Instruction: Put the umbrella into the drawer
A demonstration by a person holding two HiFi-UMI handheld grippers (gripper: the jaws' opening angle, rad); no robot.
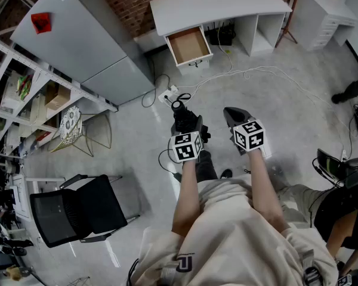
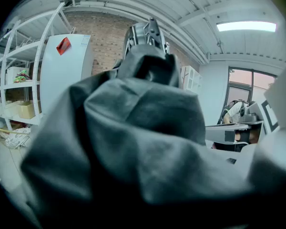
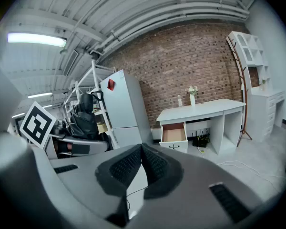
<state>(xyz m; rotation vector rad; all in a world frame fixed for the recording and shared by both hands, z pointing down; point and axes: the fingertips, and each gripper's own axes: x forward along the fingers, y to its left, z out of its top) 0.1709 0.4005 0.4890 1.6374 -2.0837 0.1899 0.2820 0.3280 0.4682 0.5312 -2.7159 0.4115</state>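
Observation:
The folded black umbrella (image 1: 185,121) sticks out ahead of my left gripper (image 1: 190,131), which is shut on it. In the left gripper view its dark fabric (image 2: 143,142) fills nearly everything and hides the jaws. The right gripper view shows it too, the umbrella (image 3: 84,118) at the left beside a marker cube. My right gripper (image 1: 231,113) hangs next to it, shut and empty, its pads (image 3: 128,163) meeting at the tips. Far ahead, the wooden drawer (image 1: 189,45) stands pulled out of the white desk (image 1: 227,5); the drawer (image 3: 174,132) looks empty.
A grey cabinet (image 1: 89,46) and white shelves (image 1: 24,94) line the left side. A black chair (image 1: 77,210) and a wire stool (image 1: 95,136) stand near left. Cables (image 1: 244,76) and a power strip (image 1: 169,94) lie on the floor before the desk. Another person (image 1: 352,91) is at right.

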